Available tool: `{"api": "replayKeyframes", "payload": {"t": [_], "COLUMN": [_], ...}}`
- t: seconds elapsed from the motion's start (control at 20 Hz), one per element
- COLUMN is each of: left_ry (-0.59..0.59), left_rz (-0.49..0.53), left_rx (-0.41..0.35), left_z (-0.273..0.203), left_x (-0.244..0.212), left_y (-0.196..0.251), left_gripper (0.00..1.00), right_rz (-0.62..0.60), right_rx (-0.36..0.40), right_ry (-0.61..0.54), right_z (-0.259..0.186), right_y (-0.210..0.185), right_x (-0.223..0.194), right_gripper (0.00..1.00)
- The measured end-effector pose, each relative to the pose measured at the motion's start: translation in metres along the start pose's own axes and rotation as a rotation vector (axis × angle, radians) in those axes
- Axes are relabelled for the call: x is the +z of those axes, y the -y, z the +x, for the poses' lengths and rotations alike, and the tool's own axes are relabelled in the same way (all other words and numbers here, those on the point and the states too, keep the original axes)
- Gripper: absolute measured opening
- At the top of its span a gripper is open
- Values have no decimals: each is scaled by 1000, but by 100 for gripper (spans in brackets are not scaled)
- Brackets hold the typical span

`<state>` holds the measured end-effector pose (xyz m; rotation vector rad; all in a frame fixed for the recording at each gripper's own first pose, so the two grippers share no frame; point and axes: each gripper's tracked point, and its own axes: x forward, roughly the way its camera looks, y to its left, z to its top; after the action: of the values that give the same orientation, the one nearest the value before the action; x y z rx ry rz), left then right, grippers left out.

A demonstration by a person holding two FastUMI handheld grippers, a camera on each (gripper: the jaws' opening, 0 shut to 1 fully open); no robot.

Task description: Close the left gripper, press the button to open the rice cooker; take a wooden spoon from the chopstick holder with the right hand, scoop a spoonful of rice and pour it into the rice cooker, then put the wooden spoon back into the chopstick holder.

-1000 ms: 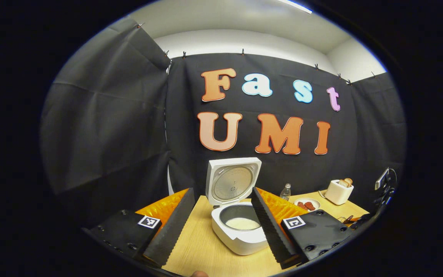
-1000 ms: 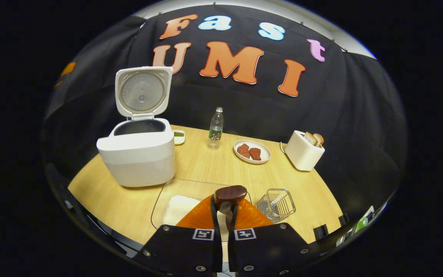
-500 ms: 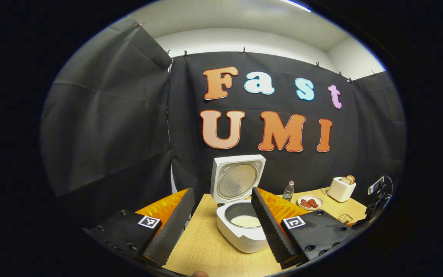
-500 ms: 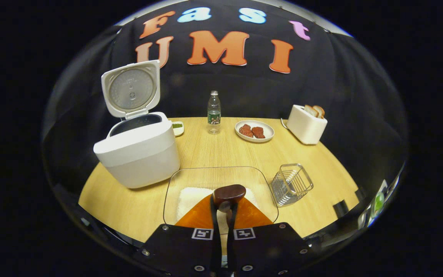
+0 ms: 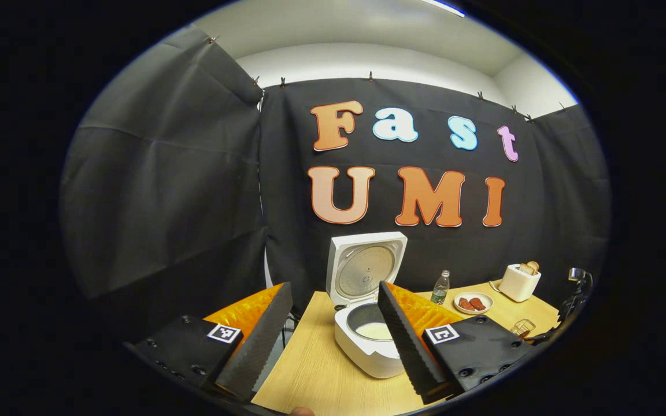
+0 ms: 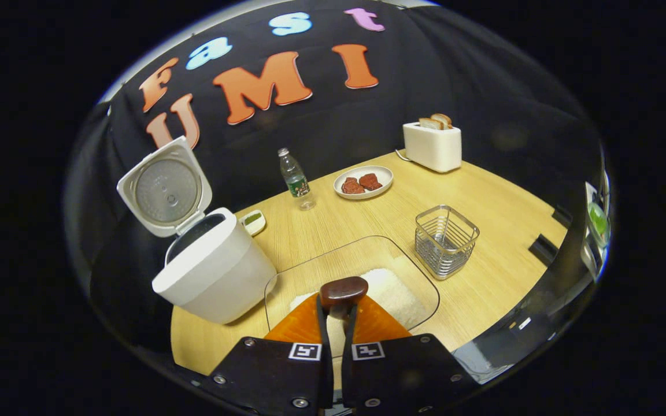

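Wooden tabletop [image 6: 500,214] carried the open cooker [image 6: 214,277]. Right gripper [image 6: 336,341], fingers clamped on the spoon [image 6: 343,292], hung near the holder [image 6: 446,241]; left gripper [image 5: 327,341] gaped. Misaligned lowering might tip the holder.

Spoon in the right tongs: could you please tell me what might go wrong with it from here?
1. The right tongs pinch the spoon just below its head, so it may twist or slip.
2. The holder is a wire basket standing free beside the tray; a skewed insertion could tip it.
3. The cooker stands open close by; a sideways sweep might hit it.
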<state>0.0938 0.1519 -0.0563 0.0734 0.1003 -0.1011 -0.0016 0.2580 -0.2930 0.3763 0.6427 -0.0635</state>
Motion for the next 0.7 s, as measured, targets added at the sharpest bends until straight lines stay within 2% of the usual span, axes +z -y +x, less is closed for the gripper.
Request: {"api": "replayKeyframes", "payload": {"t": [0.15,0.3,0.5,0.7], "left_ry": [4,12,10,-1], "left_rz": [18,21,25,15], "left_rx": [14,7,0,1], "left_z": [2,1,5,7], "left_x": [0,5,4,1], "left_y": [-6,-5,-5,-8], "left_gripper": [100,100,100,100], "right_rz": [135,210,230,383], "right_rx": [-15,-19,34,77], "right_ry": [1,8,18,27], "right_z": [5,9,17,24], "right_y": [1,-2,-13,-3], "right_x": [-1,0,0,1], "right_gripper": [5,5,5,5]}}
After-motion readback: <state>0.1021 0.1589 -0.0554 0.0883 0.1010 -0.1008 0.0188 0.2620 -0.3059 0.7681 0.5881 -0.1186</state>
